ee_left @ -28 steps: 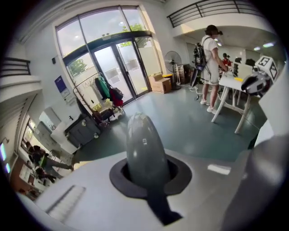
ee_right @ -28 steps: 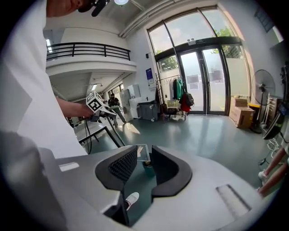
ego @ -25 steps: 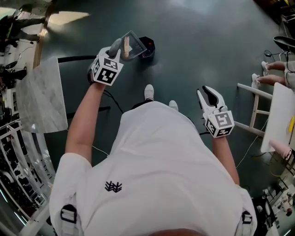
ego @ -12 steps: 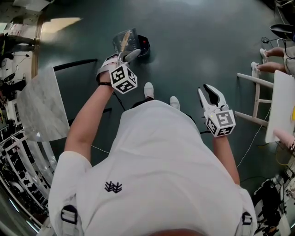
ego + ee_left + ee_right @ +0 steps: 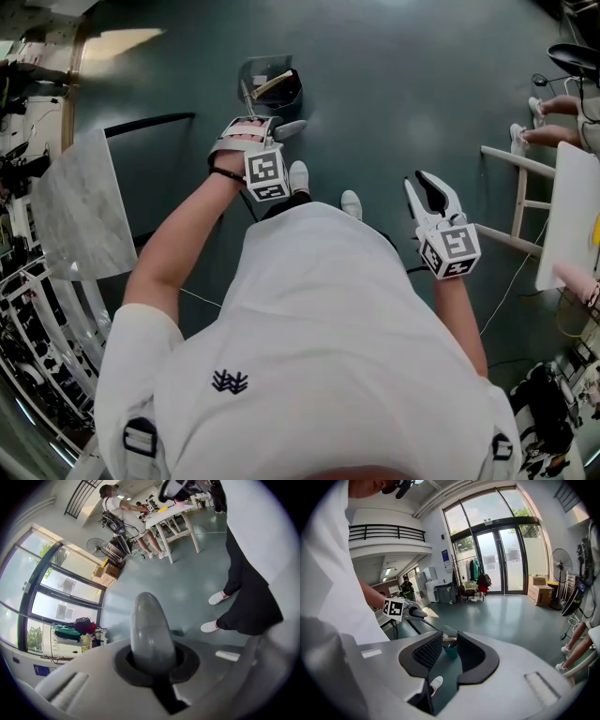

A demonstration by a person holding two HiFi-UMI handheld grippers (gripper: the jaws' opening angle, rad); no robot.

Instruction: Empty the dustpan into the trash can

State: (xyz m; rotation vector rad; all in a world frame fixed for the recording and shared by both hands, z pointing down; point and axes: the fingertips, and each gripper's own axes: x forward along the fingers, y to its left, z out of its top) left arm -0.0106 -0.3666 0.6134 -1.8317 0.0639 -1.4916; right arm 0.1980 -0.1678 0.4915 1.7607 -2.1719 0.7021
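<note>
We see the dark green floor (image 5: 422,84) filling most of the head view, and the person's white shirt (image 5: 319,347) covering its lower half. To the left stands a marble-topped table (image 5: 84,206), and to the right a white table (image 5: 567,234) on a white frame, with another person's legs (image 5: 553,141) beside it. In the right gripper view we make out tall glass doors (image 5: 506,559) at the far end of the hall. The right gripper (image 5: 428,187) is held out low on the right, well apart from the work. Its tongs stand moderately apart with nothing in them, and only the far floor and the small can show through the gap. The left gripper (image 5: 270,131) reaches forward just past the person's white shoes (image 5: 298,176). We find its tongs closed on the dustpan's grey handle (image 5: 151,630), which rises straight up between them in the left gripper view. The trash can (image 5: 286,94), small and dark, sits on the floor just beyond that gripper. The dustpan (image 5: 255,75), of clear plastic, is tipped against the can's left side with its mouth at the opening. A wood-coloured stick (image 5: 272,84) lies across the can's mouth.
</note>
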